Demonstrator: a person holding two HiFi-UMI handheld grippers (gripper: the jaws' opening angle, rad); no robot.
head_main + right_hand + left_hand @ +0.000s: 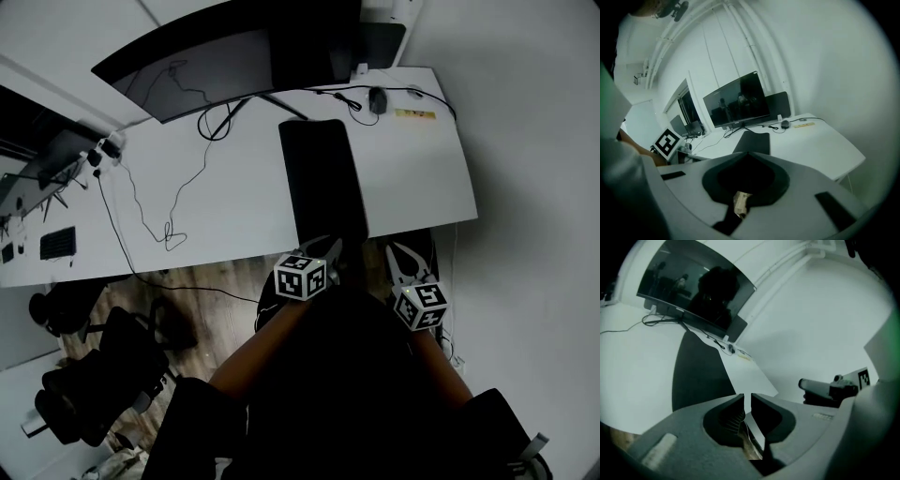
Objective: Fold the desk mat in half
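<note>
**Item 1: desk mat** (322, 173). Black and rectangular. It lies flat on the white desk (234, 202), with its long side running from the desk's middle to the edge at 6 o'clock. It looks narrow for a desk mat, but no doubled edge can be made out.

**Item 2: left claw** (330, 249). It hovers at 6 o'clock of the mat, by the near end and clear of the surface. The jaws stand a thin slit apart with nothing between them; only the desk's edge shows through the gap.

**Item 3: right claw** (405, 262). It sits at 5 o'clock of the mat, off the desk's near edge. Its tips are together and it holds nothing.

**Item 4: surroundings.** A curved monitor (234, 47) stands at 12 o'clock of the mat and a mouse (378, 99) at 1 o'clock. Loose cables (150, 211) trail at 9 o'clock.

**Step, as judged.** Neither claw has a grip, so no fold is being carried. The narrow outline suggests the mat may already be halved, though this is not certain.

**Next move, if the mat is still a single layer.**
- Open both claws.
- Bring them down to the two near corners and pinch the edge.
- Lift the edge and carry it over to the far edge at 12 o'clock, keeping the corners aligned and short of the mouse cable.
</note>
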